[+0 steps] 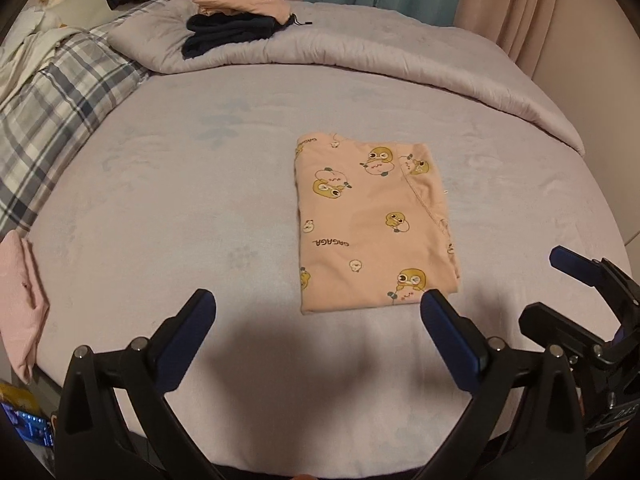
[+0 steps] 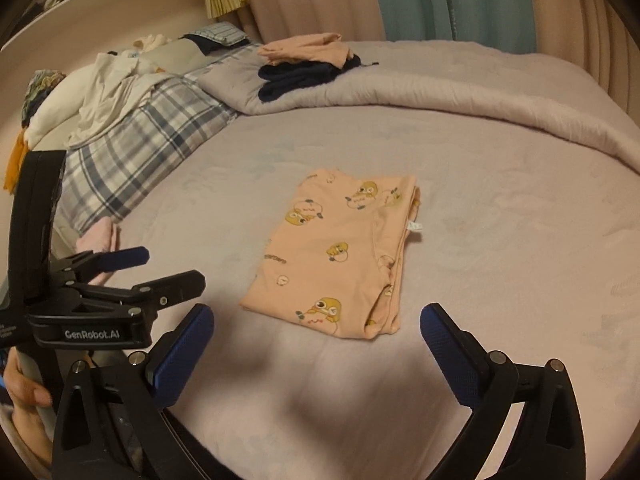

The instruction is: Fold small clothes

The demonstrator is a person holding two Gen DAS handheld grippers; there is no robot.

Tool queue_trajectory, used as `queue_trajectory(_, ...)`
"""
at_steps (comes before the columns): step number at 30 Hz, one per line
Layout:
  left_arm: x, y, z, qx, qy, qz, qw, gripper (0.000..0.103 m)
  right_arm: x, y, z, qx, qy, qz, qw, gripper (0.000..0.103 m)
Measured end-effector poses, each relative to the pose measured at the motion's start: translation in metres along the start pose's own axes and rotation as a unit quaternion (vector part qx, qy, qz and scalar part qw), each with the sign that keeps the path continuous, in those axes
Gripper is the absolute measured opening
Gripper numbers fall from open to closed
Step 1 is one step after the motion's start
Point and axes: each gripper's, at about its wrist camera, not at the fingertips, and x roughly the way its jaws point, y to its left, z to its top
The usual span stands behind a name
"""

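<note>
Currently my left gripper stands with its blue-padded fingers spread wide at the bottom of its own view, nothing between them, held above the near edge of the bed sheet. My right gripper is likewise wide open and holds nothing, low in its own view; it also shows at the right edge of the left wrist view, and the left gripper appears at the left edge of the right wrist view, its jaws parted there too. My left hand is partly seen at the lower left of that view, gripping the handle. Just beyond the fingers, right of centre in the left view, lies the folded peach pyjama garment, printed with yellow cartoon figures, flat on the sheet as a tidy rectangle; neither gripper touches it. In the right view the same garment lies at centre, with a small white label showing at its right edge. Toward the top of the frame a rolled-back grey quilt crosses the bed, carrying a stack of a peach folded item on a dark navy one. A plaid pillow occupies the left side, white cloth heaped above it. A pink cloth hangs at the lower left edge. Curtains fill the top.
</note>
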Motion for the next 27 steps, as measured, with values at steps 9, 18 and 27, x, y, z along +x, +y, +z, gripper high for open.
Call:
queue_trajectory(9, -0.002, 0.004, -0.012, -0.004, 0.000, 0.035, 0.9994, 0.102, 0.022, -0.006, -0.012, 0.035, 0.030, -0.005, 0.999, 0.102)
queue_trajectory(18, -0.003, 0.006, -0.014, -0.012, 0.003, 0.032, 0.9994, 0.102, 0.013, -0.004, -0.013, 0.037, 0.024, -0.001, 0.999, 0.102)
queue_trajectory(27, -0.006, 0.005, -0.014, -0.010, -0.001, 0.035, 0.9993, 0.102, 0.010, 0.001, -0.011, 0.031, 0.022, 0.003, 0.999, 0.102)
